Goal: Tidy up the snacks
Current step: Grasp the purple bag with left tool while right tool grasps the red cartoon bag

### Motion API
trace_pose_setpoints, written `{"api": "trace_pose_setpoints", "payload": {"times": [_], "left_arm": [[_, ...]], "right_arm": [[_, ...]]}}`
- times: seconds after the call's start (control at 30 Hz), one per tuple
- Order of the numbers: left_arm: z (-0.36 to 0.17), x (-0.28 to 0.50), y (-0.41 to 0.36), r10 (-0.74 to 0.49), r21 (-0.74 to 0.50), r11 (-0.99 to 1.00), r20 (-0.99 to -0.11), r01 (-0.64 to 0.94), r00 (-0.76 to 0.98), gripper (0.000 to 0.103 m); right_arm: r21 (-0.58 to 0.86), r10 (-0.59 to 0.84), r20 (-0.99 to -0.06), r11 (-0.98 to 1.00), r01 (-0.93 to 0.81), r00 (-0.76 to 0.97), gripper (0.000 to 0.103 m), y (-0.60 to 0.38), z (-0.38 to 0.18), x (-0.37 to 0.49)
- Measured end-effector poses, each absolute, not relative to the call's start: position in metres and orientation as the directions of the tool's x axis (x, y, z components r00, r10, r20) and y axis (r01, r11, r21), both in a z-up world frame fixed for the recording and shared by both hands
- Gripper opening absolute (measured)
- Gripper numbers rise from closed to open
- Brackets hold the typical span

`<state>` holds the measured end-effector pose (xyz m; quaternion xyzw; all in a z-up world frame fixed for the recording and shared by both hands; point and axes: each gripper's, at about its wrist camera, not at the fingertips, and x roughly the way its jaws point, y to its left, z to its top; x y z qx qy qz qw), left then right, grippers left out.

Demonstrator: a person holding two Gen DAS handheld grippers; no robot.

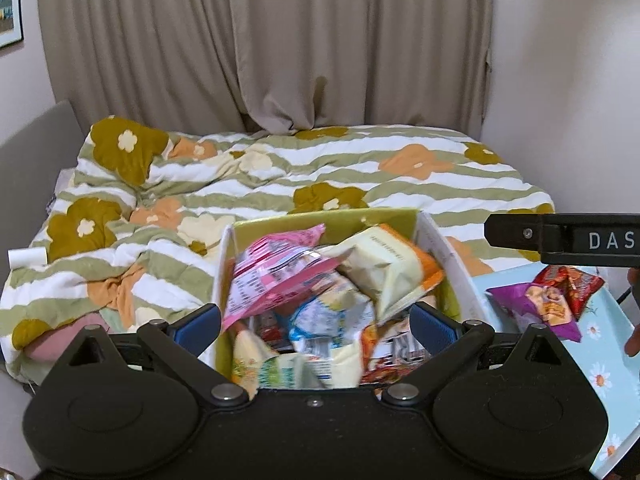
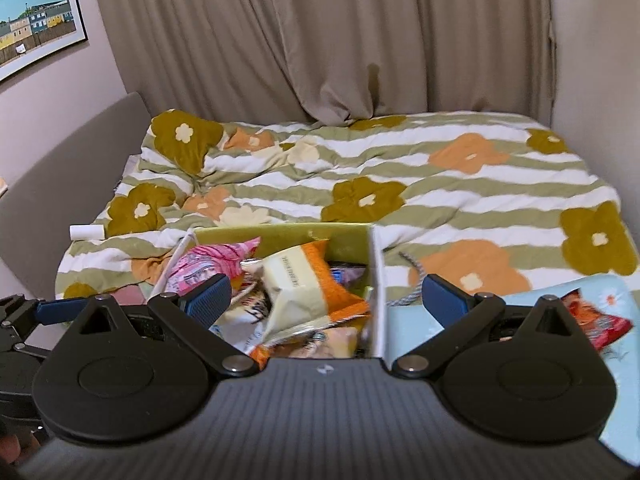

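A white box with a green inside [image 1: 436,236] stands in front of the bed, piled with snack packets: a pink one [image 1: 272,276] and a cream-and-orange one [image 1: 396,268] on top. The box [image 2: 378,280] also shows in the right wrist view with the same cream-and-orange packet [image 2: 304,284]. My left gripper [image 1: 316,326] is open and empty over the box. My right gripper [image 2: 326,300] is open and empty above the box's right side. A purple packet [image 1: 536,304] and a red packet [image 1: 576,284] lie on a light blue floral surface [image 1: 600,360] to the right.
A bed with a striped floral quilt [image 1: 320,172] fills the middle, beige curtains [image 1: 280,40] behind it. A white roll [image 2: 86,232] lies on the quilt's left edge. A framed picture [image 2: 36,20] hangs on the left wall. A grey cord [image 2: 412,276] lies beside the box.
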<state>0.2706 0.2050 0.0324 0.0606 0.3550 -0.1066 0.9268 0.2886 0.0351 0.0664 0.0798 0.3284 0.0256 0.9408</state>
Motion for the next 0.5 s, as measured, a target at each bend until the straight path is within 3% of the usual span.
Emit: {"api": "trace_pose_setpoints", "payload": {"times": [0.5], "left_arm": [[0.042, 0.237, 0.083, -0.132, -0.009, 0.986, -0.661, 0.168, 0.739, 0.102]], "right_arm": [[0.170, 0.117, -0.598, 0.985, -0.017, 0.793, 0.103, -0.105, 0.077, 0.246]]}}
